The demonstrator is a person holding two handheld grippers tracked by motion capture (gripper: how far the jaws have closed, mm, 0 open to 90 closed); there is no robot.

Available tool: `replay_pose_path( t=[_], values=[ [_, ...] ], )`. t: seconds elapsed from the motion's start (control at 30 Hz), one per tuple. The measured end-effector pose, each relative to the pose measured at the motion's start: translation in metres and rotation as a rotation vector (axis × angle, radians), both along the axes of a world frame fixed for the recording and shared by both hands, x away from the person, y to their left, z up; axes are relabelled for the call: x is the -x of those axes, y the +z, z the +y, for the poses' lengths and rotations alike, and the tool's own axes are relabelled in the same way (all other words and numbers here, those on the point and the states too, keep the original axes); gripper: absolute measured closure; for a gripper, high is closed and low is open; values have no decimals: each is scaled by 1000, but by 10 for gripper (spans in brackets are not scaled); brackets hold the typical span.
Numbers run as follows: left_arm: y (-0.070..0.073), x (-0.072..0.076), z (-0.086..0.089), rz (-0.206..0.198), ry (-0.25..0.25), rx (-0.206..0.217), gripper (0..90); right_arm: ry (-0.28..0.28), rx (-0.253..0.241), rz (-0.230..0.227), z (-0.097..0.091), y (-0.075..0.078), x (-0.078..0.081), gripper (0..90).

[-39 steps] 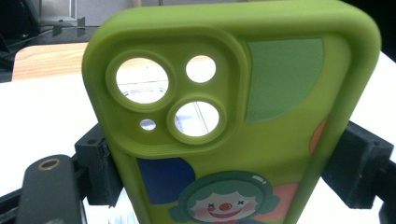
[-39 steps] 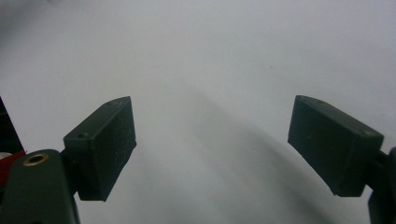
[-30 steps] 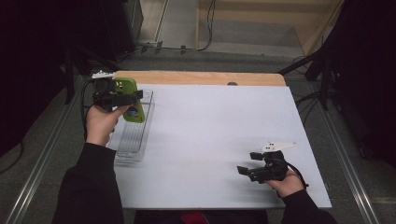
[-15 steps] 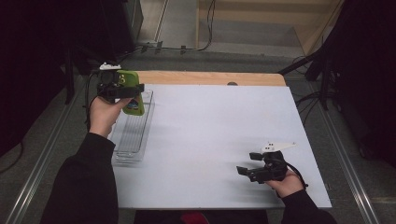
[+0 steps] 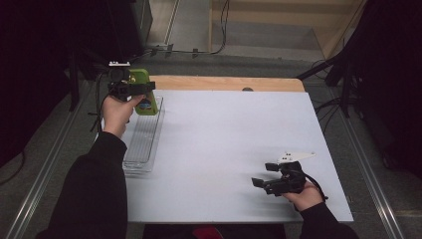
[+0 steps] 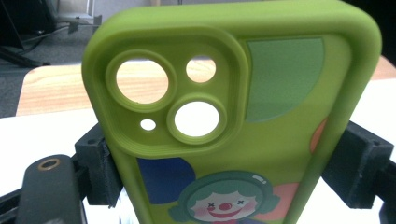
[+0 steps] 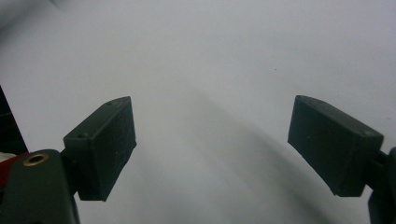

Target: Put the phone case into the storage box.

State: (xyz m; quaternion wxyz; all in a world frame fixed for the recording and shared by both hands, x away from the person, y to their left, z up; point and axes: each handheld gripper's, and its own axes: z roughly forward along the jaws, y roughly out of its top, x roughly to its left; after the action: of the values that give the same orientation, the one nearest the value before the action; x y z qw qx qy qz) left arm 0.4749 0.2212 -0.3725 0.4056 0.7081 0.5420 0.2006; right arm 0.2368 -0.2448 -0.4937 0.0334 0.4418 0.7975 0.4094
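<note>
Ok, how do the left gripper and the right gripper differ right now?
The left gripper is clamped on a lime-green silicone phone case printed with a clown cartoon; the right gripper holds nothing, and its jaws stand wide open. The left one is at the table's far left corner, above a clear plastic tray; the right one sits low near the front right of the white table. Both have black jaws and are hand-held.

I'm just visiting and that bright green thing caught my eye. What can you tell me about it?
It is a lime-green phone case, soft and rubbery-looking, empty: its camera holes show the table behind. A cartoon clown face and coloured patches decorate its back. It stands upright, clamped at both edges by the left gripper, above the far end of a clear tray.
</note>
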Motion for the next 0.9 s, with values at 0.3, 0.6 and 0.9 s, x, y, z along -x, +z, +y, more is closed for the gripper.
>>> replay_pose_path(
  t=[0.3, 0.6, 0.9],
  values=[
    [-14, -11, -8, -34, 36, -66, 158, 2, -5, -6, 0, 0, 0, 136],
    [-30, -24, -7, -26, 52, -68, 156, 3, -12, -5, 1, 1, -1, 135],
    [-43, -30, -6, -16, 84, -84, 154, 9, -12, -3, 1, 0, -1, 136]
  ],
)
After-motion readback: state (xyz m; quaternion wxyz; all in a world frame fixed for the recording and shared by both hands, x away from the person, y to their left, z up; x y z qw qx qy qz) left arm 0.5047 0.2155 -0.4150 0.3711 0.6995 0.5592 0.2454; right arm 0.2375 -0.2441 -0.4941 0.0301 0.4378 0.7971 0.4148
